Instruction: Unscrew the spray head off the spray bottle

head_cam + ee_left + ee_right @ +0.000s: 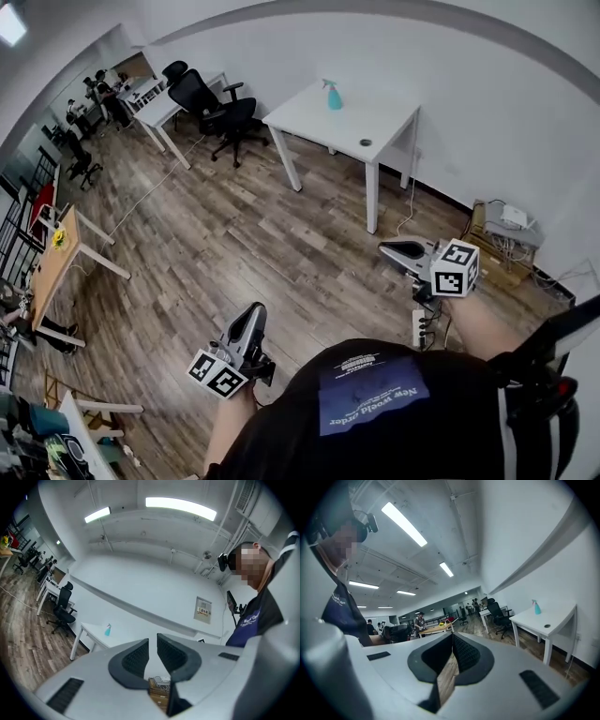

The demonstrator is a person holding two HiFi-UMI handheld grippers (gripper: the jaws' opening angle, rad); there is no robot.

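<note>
I read "New world order" on the person's shirt (370,396); the wall notice (203,610) left of it is too small to read.

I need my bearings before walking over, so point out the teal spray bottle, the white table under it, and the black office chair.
Teal plastic spray bottle (334,97), head view, its body.
White rectangular table (323,127), head view, bare tabletop.
Black office chair (194,92), head view, its backrest.

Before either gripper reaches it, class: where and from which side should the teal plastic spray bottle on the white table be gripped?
Grip the teal plastic spray bottle round its body, level from the near side: it stands upright by the white table's far edge, and that likely leaves the spray head free.
</note>
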